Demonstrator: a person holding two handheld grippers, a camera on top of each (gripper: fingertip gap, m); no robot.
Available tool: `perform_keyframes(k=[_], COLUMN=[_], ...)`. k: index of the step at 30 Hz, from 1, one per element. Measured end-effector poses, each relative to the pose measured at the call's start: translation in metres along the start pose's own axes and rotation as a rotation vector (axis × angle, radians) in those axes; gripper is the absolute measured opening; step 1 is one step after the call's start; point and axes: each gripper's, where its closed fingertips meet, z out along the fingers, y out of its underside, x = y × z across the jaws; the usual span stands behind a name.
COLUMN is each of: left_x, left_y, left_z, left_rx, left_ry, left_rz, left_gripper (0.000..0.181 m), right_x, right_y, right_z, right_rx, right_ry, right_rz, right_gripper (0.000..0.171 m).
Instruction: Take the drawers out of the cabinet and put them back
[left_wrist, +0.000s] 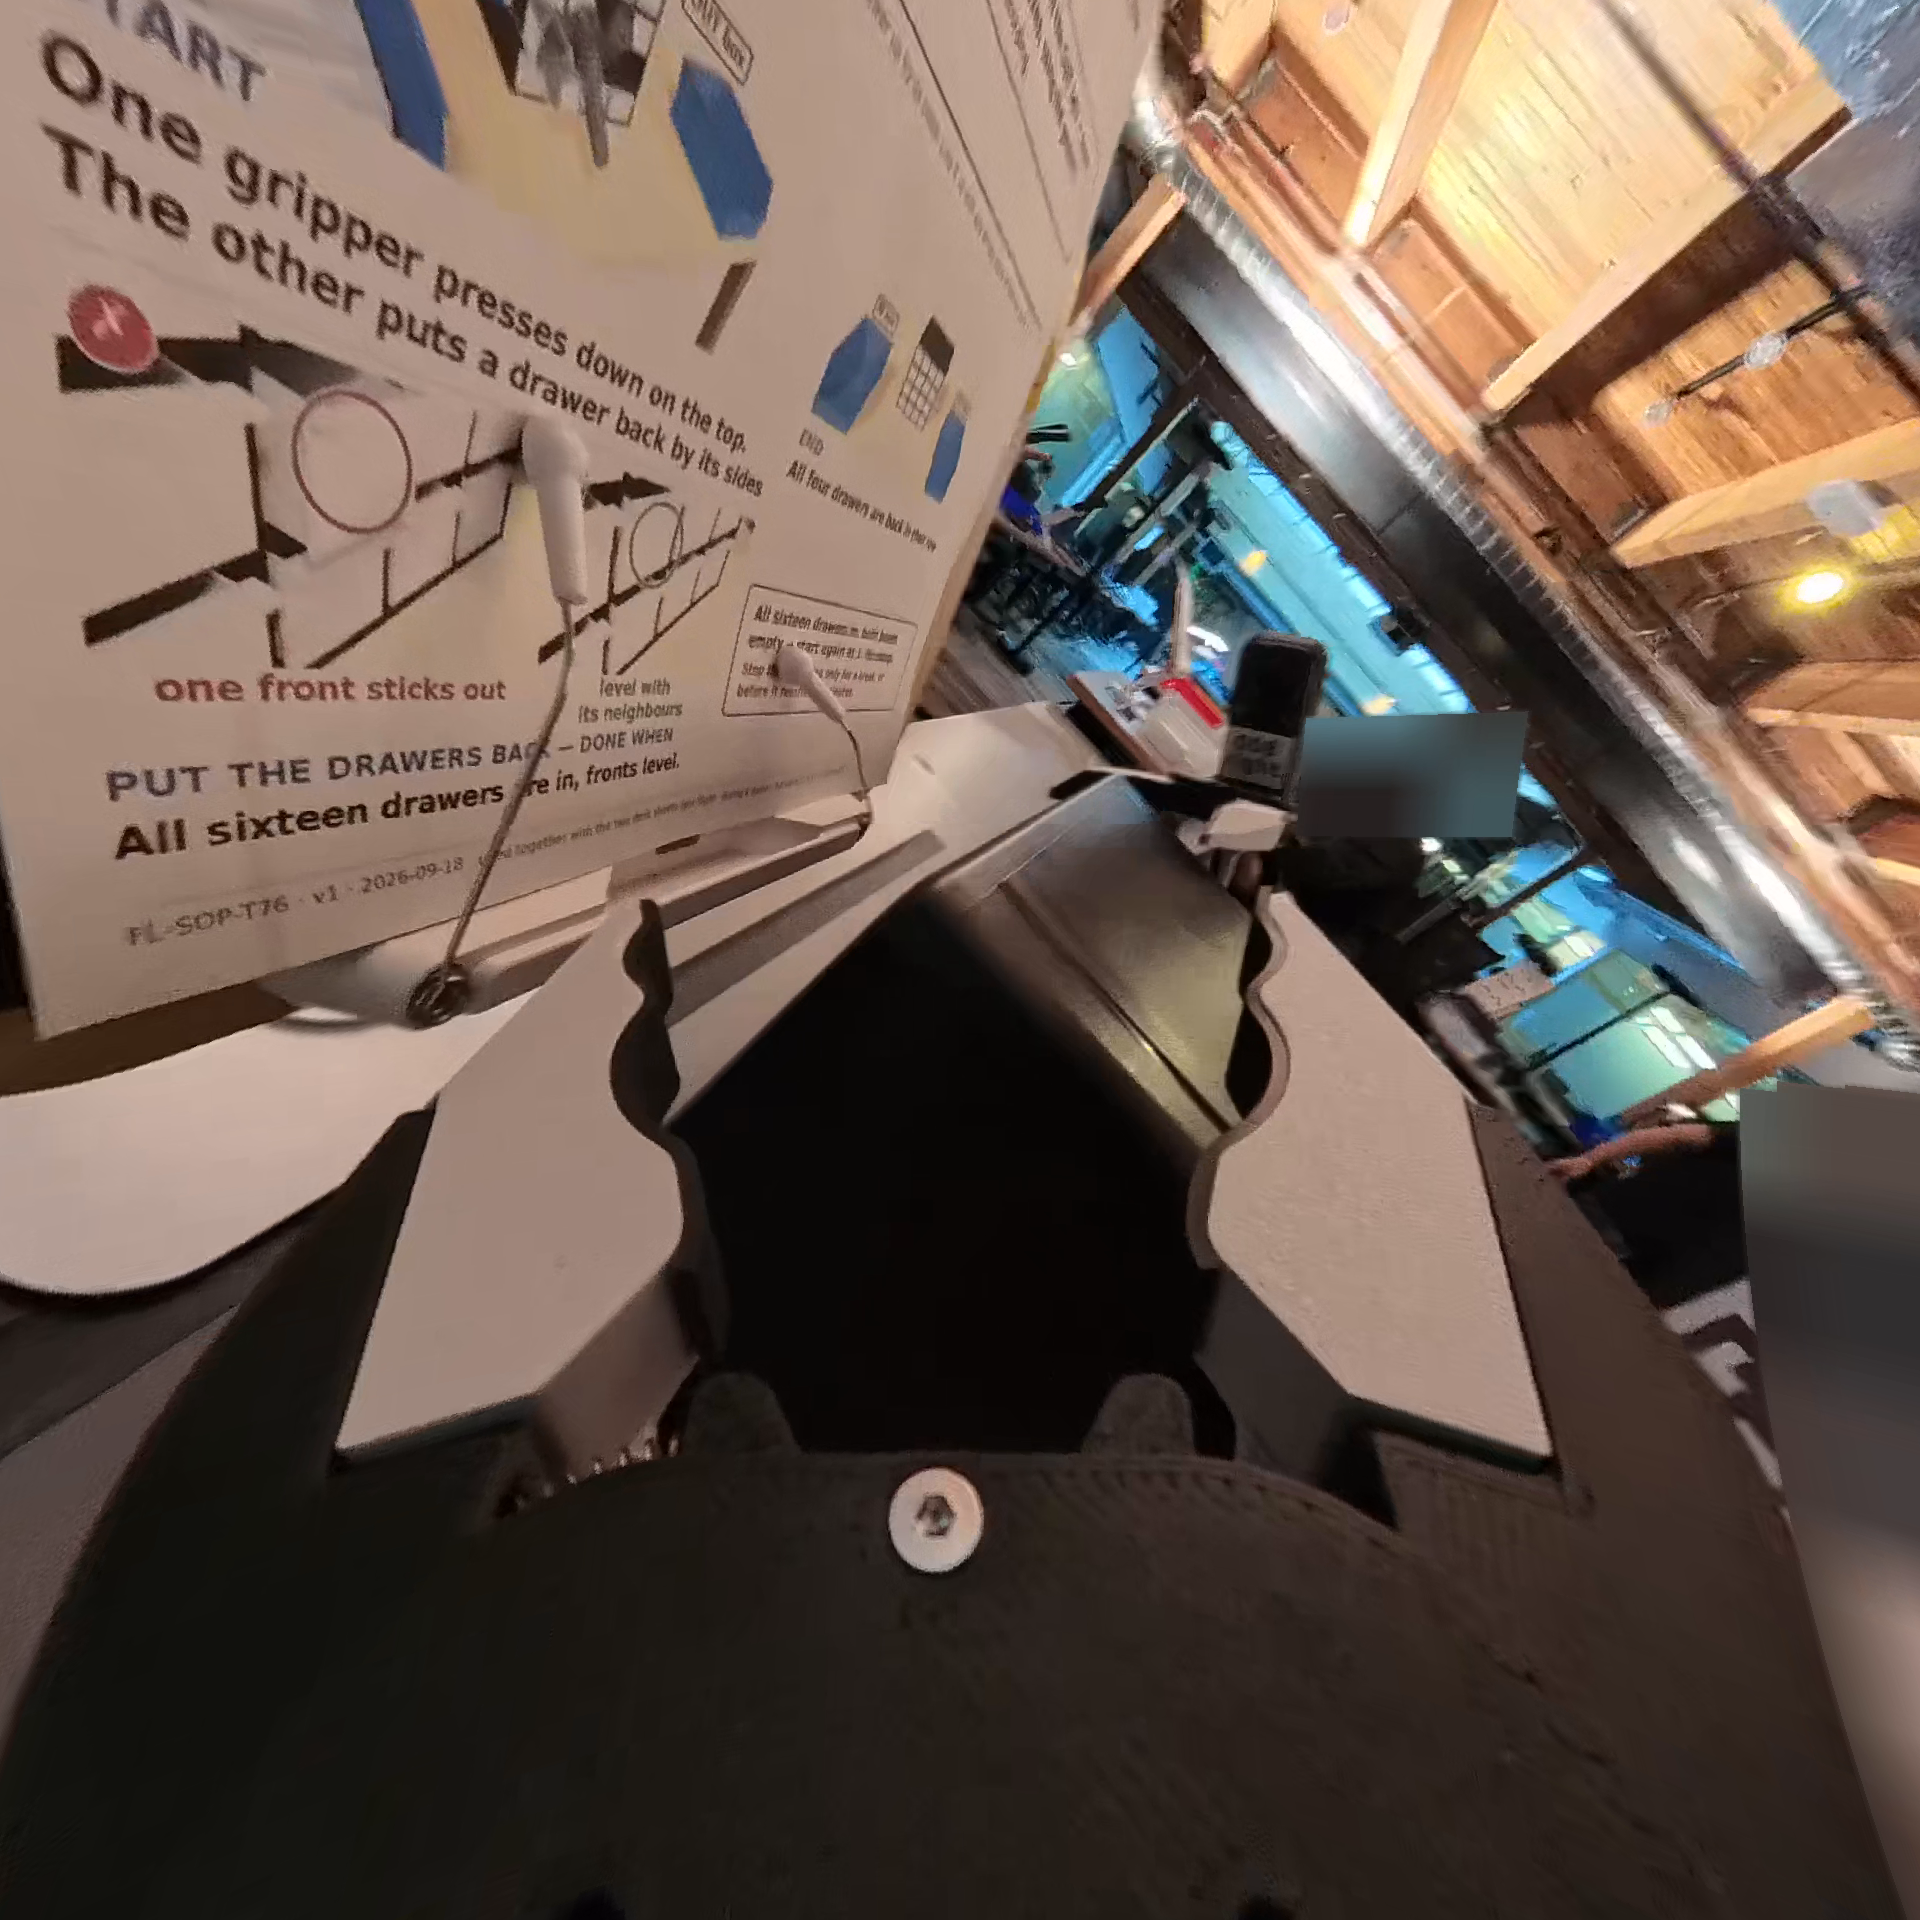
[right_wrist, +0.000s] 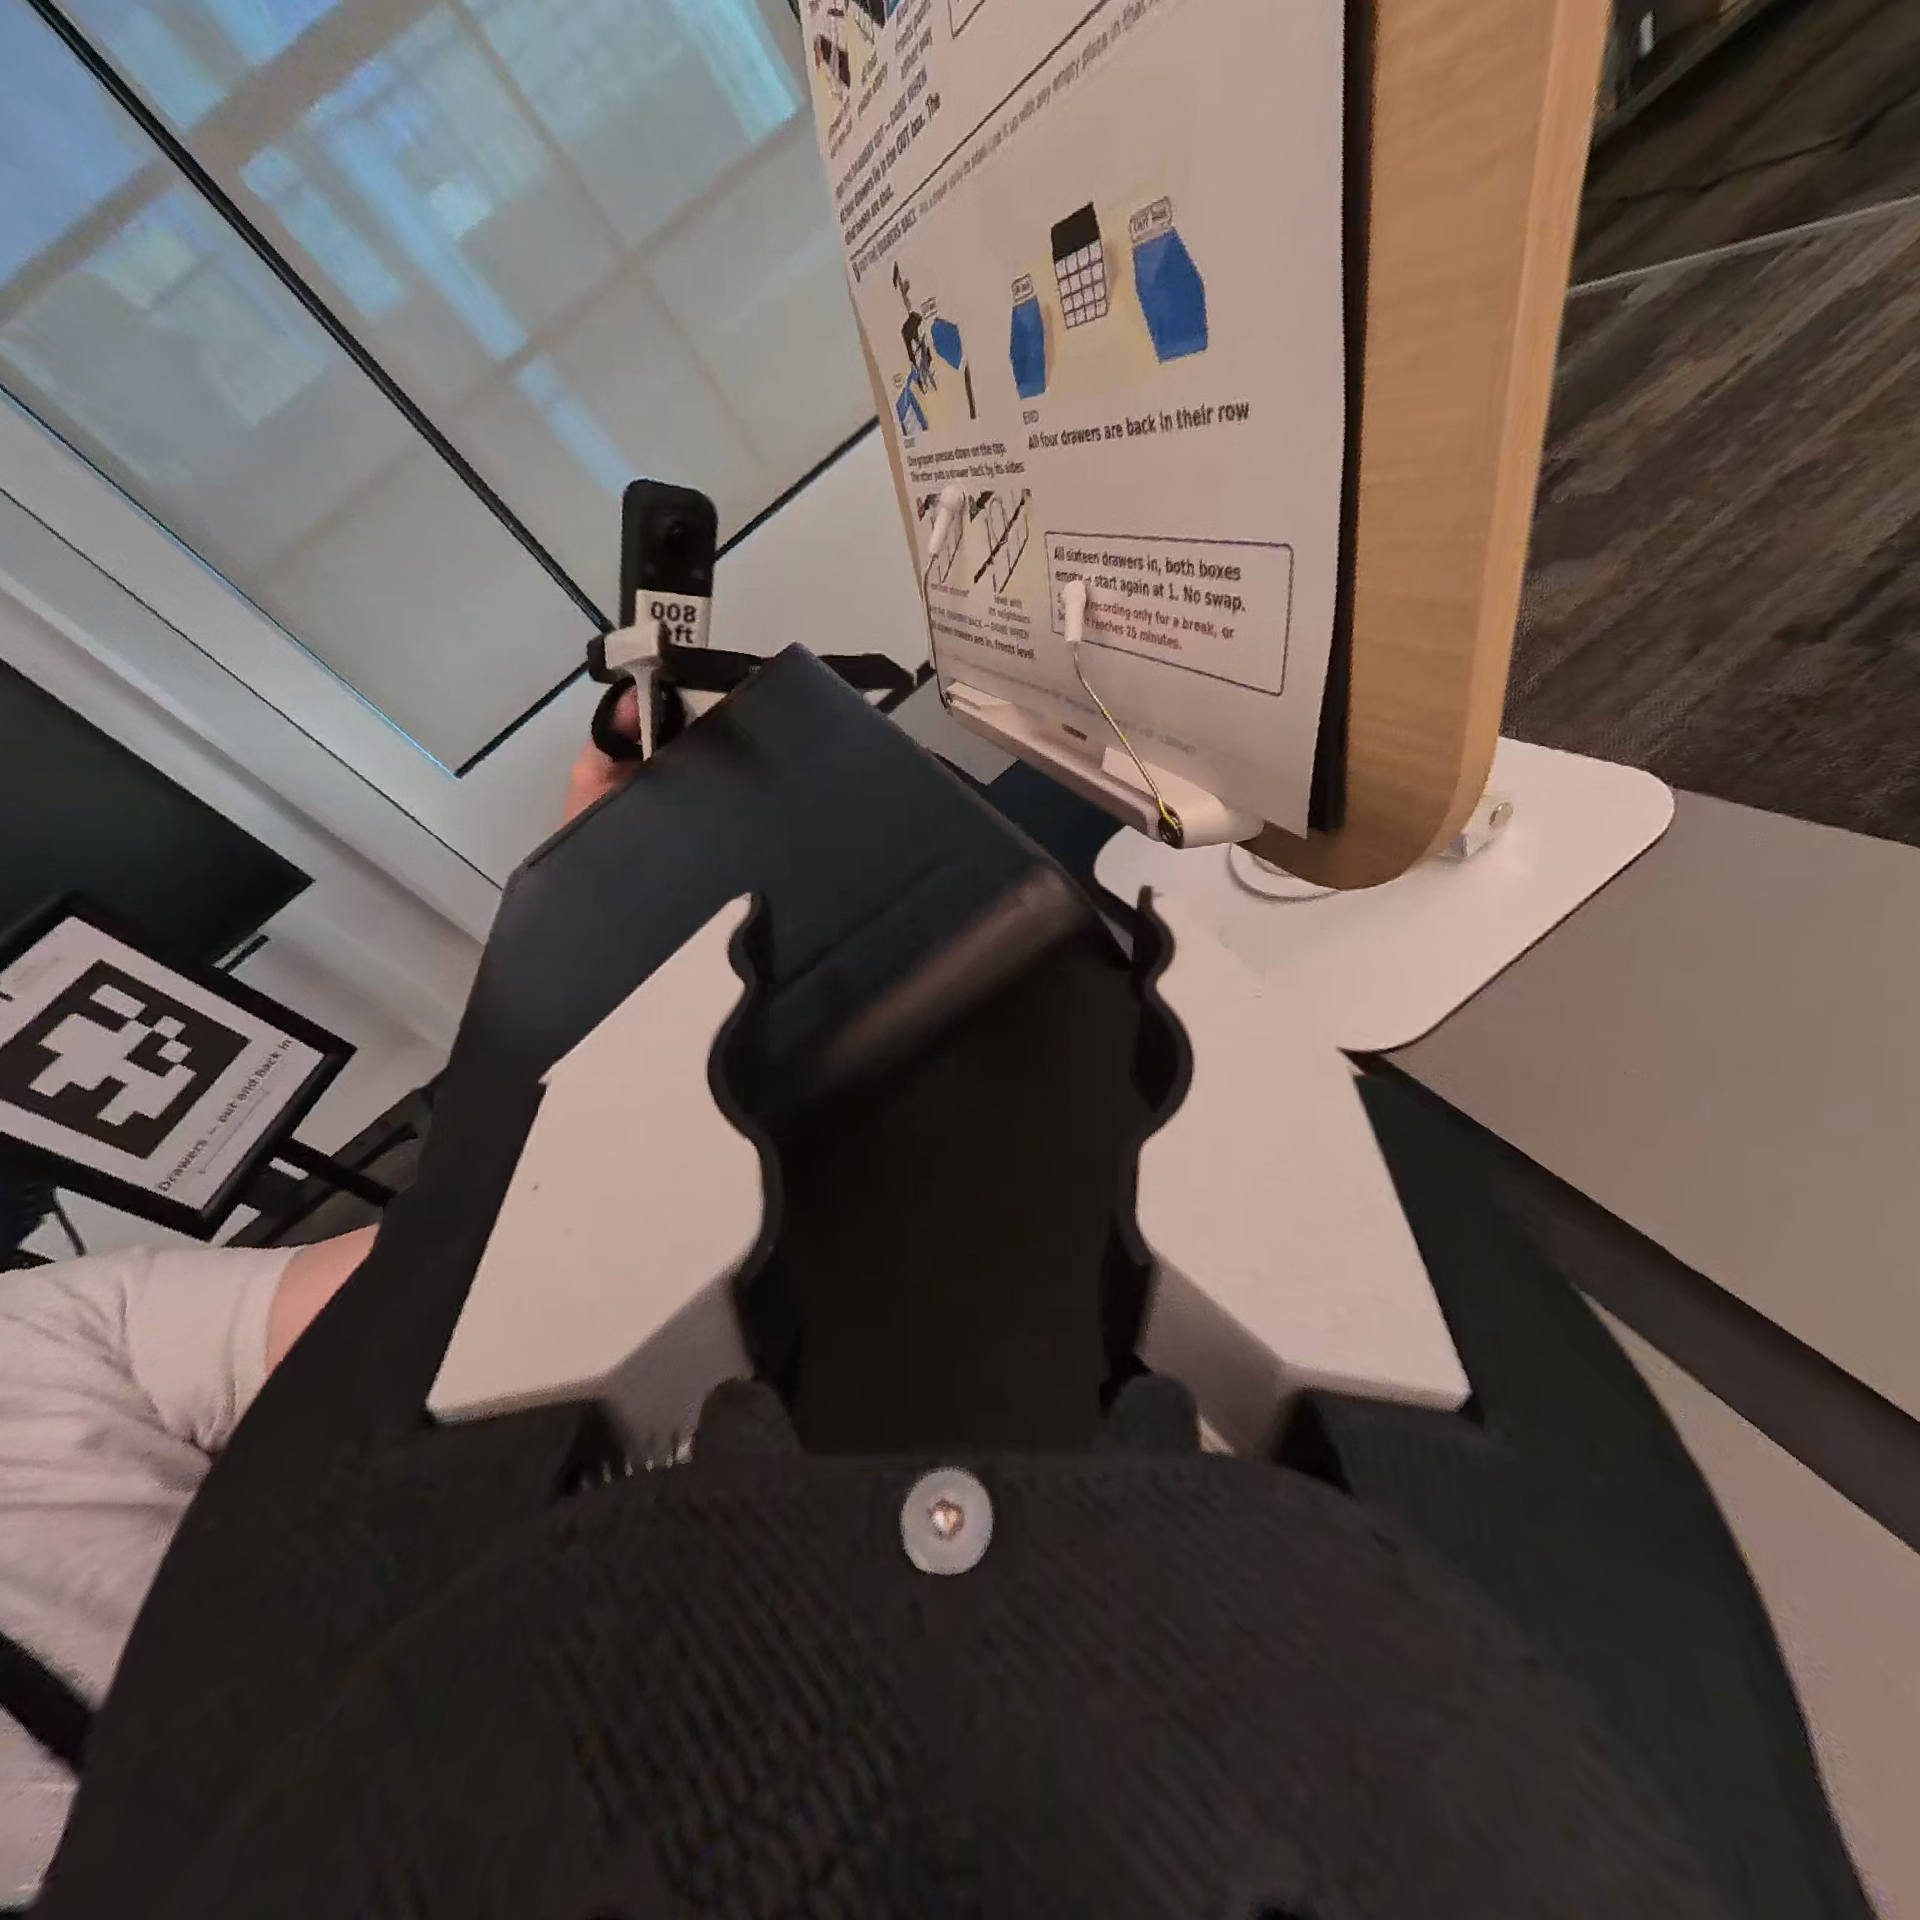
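I see one black drawer held in the air between both tools, above the white bench. In the right wrist view its long axis runs up and to the left, away from my right hand-held gripper toward the left one at the far end. The near end, with a rounded grey edge, sits between the right fingers, which press against its sides, so I read the right tool as clamped on the drawer.

In the left wrist view the same drawer fills the gap of the left hand-held gripper and stretches up and to the right, ending at the right tool, which shows small at the far end. The left fingers stand either side of the dark body and appear to meet its sides, so I take the left as grasping it too, though the contact there is dim.

Only the right view shows a tag board on a black stand, a window and a white sleeve at lower left. Only the left view shows wooden ceiling beams. Both show the instruction sheet on its wooden stand, just beyond the drawer.
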Motion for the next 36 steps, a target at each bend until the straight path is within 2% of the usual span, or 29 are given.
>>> perform_keyframes(k=[1, 5, 8, 15, 31, 36], left_x=[0.002, 0.013, 0.024, 0.030, 0.038, 0.061], left_y=[-0.002, -0.001, 0.000, 0.009, 0.014, -0.010], left_z=[0.001, 0.005, 0.008, 0.005, 0.004, -0.014], left_rx=[0.007, -0.011, -0.015, -0.057, -0.046, 0.093], left_ry=[0.029, 0.169, 0.231, 0.156, 0.164, 0.092], left_rz=[0.002, 0.020, 0.006, 0.036, 0.032, 0.131], left_gripper=[0.105, 0.090, 0.088, 0.093, 0.090, 0.078], right_x=[0.001, 0.002, 0.003, 0.002, -0.005, -0.020], right_y=[0.001, 0.002, 0.002, 0.002, 0.007, -0.016], right_z=[0.000, 0.000, 0.000, 0.001, -0.006, -0.016], right_rx=[-0.003, -0.004, 0.001, 0.012, 0.004, 0.115], right_ry=[0.002, 0.000, -0.009, -0.040, -0.045, 0.043], right_rz=[-0.001, -0.024, -0.034, -0.014, -0.022, -0.232], right_gripper=[0.067, 0.066, 0.064, 0.061, 0.061, 0.061])
